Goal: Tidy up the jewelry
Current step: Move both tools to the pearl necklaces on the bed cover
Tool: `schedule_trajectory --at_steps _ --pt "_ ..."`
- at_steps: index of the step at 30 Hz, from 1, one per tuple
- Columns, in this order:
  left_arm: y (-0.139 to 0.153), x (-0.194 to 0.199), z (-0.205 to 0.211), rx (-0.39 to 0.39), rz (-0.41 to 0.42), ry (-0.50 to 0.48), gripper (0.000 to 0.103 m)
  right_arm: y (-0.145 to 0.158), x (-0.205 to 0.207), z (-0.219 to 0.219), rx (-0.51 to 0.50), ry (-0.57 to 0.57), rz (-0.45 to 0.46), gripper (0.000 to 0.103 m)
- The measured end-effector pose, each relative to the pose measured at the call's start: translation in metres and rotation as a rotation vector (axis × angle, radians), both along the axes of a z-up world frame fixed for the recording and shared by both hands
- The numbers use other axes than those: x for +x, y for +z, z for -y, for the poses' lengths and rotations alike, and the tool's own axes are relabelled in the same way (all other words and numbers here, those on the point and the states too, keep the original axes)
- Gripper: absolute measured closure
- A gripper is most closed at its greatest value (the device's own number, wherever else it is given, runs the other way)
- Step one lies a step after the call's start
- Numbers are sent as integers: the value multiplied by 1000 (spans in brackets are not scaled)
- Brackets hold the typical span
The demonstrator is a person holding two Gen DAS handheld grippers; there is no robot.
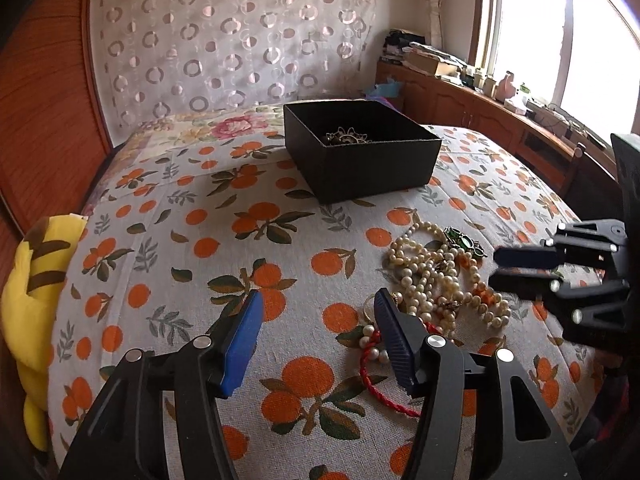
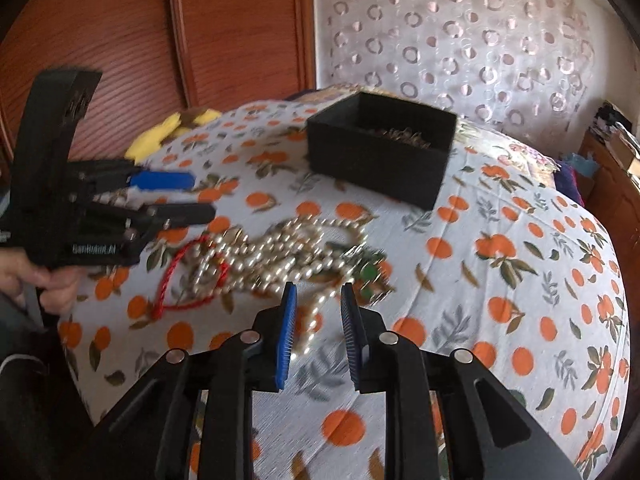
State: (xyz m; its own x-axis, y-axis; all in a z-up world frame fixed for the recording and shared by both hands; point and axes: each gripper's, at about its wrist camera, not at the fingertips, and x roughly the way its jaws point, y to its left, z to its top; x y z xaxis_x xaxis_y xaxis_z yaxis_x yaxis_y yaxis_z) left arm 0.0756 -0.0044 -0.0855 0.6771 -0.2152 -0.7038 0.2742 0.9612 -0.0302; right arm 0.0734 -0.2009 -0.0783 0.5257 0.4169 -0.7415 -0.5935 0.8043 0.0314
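Both grippers hang empty over the bedspread: the left gripper (image 1: 318, 312) has its blue pads spread fairly wide with only printed cloth between them, its right pad just at the near edge of the jewelry pile (image 1: 436, 280), while the right gripper (image 2: 318, 304) stands at a narrower gap, tilted down over a trailing loop of pearls that shows through the gap without either pad pressing on it. I judge the two tools flank the heap so that one piece can be drawn out while the rest stays put, and the right one looks the readier to pinch. That heap is a tangle of cream pearl strands (image 2: 280, 248) looped over one another, with a red cord bracelet (image 2: 176, 276) at one side and a green-stoned piece (image 1: 466, 242) at the other; knotted as they are, a strand lifted alone may drag its neighbours. Farther up the bed sits the open black box (image 1: 372, 168), well apart from the pile, with some metal jewelry already lying inside, so it seems to be where the pieces go.
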Motion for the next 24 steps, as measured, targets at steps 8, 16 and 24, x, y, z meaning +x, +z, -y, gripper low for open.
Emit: schedule_trajectory --at_steps 8,16,24 --pt "1 1 0 1 1 4 48 -9 0 -1 -70 -12 -31 79" --pt "1 0 0 4 5 2 48 -8 -6 23 -109 -45 -17 94" --pt "2 -1 11 -15 7 -36 48 -9 -9 42 -87 -76 -17 94"
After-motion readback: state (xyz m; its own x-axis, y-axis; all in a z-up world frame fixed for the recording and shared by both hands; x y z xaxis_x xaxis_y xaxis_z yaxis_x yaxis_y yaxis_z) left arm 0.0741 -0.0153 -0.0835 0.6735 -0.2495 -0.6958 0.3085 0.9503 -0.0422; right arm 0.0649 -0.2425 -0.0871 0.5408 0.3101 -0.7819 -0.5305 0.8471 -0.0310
